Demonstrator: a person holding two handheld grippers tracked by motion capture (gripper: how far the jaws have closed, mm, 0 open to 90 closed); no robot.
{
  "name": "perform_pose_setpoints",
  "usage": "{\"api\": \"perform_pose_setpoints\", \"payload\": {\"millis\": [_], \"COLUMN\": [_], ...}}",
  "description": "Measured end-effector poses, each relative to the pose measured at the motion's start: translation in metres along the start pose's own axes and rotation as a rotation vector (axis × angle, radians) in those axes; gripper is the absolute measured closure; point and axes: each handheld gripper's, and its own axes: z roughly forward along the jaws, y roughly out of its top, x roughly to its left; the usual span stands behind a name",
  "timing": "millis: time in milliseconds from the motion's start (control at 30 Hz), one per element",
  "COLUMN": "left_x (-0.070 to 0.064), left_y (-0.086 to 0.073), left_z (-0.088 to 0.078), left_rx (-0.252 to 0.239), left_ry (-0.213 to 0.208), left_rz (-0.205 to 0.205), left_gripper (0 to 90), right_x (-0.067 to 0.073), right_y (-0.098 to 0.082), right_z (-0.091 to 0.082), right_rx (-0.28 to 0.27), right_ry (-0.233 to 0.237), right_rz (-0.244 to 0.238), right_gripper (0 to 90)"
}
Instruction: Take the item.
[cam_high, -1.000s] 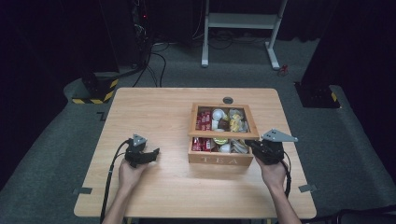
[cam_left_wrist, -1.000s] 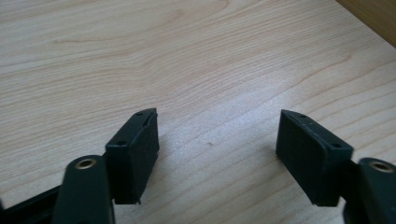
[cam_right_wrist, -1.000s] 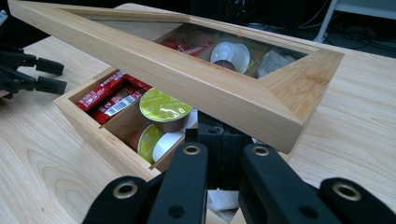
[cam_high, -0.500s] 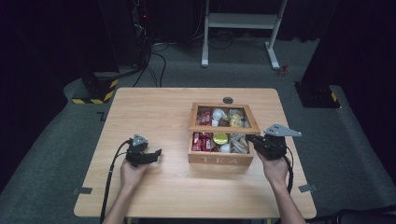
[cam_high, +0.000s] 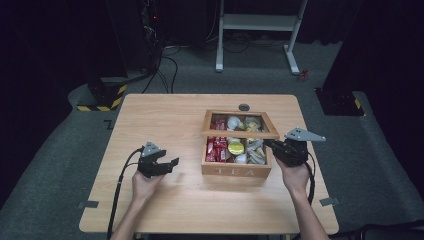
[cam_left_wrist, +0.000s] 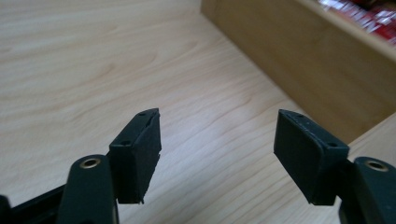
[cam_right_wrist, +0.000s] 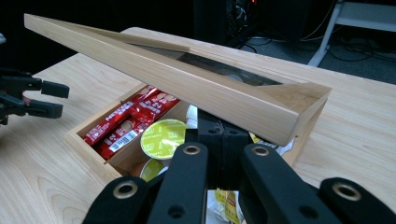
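Nearest the table's front edge in the high view, the person's two hands come up from below. The left gripper (cam_high: 167, 163) hangs over bare wood left of the tea box (cam_high: 236, 171), well apart from it. Its own view gives what the high view cannot: the two black pads (cam_left_wrist: 140, 149) stand clearly apart with nothing between them but the tabletop (cam_left_wrist: 93, 60), though they have just been closing. The box's plain side wall (cam_left_wrist: 308, 60) rises at the right of that view.

The right gripper (cam_high: 272, 145) sits at the box's right side, its tip under the near right corner of the raised lid (cam_high: 240, 133). The right gripper view shows its jaws pressed together, tucked beneath the lid's wooden frame (cam_right_wrist: 187, 88), which tilts up over the compartments; whether the jaws actually touch the frame I cannot tell.

Writing: the box front reads "TEA" in the high view. The right gripper view shows red sachets (cam_right_wrist: 126, 122) marked "NESCAFÉ" with a barcode, lying in the left near compartment beside a green-lidded capsule (cam_right_wrist: 163, 138).

Farther off, a small dark round object (cam_high: 244, 107) lies on the table beyond the box.
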Motion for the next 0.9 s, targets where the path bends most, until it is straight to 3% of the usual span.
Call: {"api": "perform_pose_setpoints", "payload": {"millis": [200,467,700,767,900], "left_x": [-0.013,-0.032,-0.04,-0.044,-0.051], "left_y": [0.015,0.029,0.037,0.04,0.047], "left_z": [-0.001,0.003,0.005,0.006,0.011], "left_rx": [-0.024,-0.024,-0.031,-0.038,-0.032], "left_ry": [-0.052,-0.076,-0.114,-0.101,-0.118], "left_rz": [0.045,0.133,0.111,0.122,0.134], "left_gripper": [35.6,36.3,37.4,38.5,37.4], "right_x": [-0.001,-0.002,-0.004,-0.003,-0.006], "right_y": [0.006,0.012,0.017,0.018,0.021], "right_z": [0.0,0.0,0.001,0.001,0.002], "right_rx": [-0.007,-0.006,-0.022,-0.02,-0.027], "right_ry": [-0.004,-0.011,-0.006,-0.019,-0.011], "right_rz": [0.002,0.002,0.011,-0.004,0.008], "right_gripper": [90.0,90.0,90.0,90.0,90.0]}}
